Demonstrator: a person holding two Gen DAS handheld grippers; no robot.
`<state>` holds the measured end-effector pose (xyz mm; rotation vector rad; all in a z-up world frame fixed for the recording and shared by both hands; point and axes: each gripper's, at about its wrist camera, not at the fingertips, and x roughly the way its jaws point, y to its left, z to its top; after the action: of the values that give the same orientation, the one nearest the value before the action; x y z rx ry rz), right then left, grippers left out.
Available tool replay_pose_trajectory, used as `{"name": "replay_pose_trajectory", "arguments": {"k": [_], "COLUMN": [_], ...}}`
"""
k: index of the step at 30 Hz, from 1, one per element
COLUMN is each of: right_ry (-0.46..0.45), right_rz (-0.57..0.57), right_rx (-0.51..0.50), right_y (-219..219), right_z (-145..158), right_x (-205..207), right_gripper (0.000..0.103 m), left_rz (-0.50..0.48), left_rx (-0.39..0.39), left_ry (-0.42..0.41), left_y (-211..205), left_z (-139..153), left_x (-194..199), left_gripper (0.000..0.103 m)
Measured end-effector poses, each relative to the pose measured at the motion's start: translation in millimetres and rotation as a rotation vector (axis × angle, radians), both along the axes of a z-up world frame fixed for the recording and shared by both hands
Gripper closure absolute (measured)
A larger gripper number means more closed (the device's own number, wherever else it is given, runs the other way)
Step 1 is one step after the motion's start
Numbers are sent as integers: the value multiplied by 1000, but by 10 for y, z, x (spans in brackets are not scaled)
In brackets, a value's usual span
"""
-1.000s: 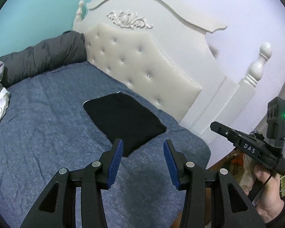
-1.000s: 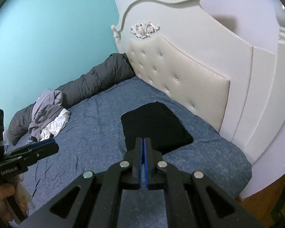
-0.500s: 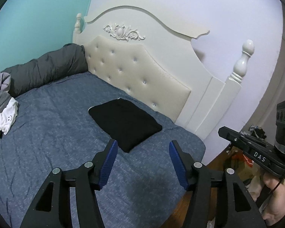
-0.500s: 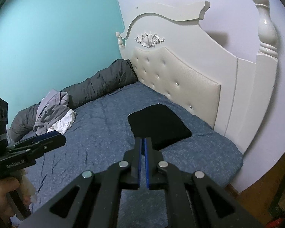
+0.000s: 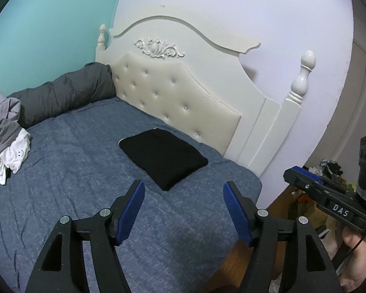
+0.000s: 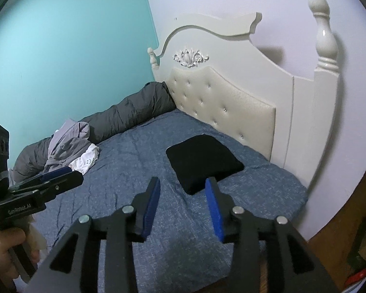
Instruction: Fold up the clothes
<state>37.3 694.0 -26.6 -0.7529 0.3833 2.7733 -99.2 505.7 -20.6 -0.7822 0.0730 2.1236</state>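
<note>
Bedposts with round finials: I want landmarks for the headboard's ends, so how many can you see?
2. One bedpost stands at the headboard's near end, by the lilac wall. The other bedpost is at the far end, against the teal wall. Any at the foot of the bed are out of view.

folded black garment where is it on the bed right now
The folded black garment lies flat on the blue bedspread near the tufted headboard, ahead of both open grippers; the unfolded clothes pile sits far to its left.

Your right gripper, clamped shut a second ago, now stands with its jaws apart. Your left gripper has spread wider. Both have pulled back from the folded black garment.
</note>
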Motion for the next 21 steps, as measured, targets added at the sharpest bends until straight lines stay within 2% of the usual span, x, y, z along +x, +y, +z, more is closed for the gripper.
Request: {"name": "replay_pose_trajectory", "arguments": {"k": [3, 14, 16, 21], "right_ry": [6, 16, 15, 20], "right_rz": [3, 3, -1, -9], "right_rx": [8, 22, 25, 38], "right_y": [-73, -271, -299, -367], "right_z": [40, 81, 81, 81], "right_x": [54, 162, 186, 271], "right_gripper": [54, 50, 49, 45], "left_rz": [3, 12, 15, 17], "left_rx": [-2, -1, -2, -9], "left_ry": [10, 39, 46, 62], "left_y": [-55, -240, -266, -326], "left_z": [14, 88, 107, 137], "left_x": [54, 207, 228, 281], "left_gripper": [29, 24, 19, 16]}}
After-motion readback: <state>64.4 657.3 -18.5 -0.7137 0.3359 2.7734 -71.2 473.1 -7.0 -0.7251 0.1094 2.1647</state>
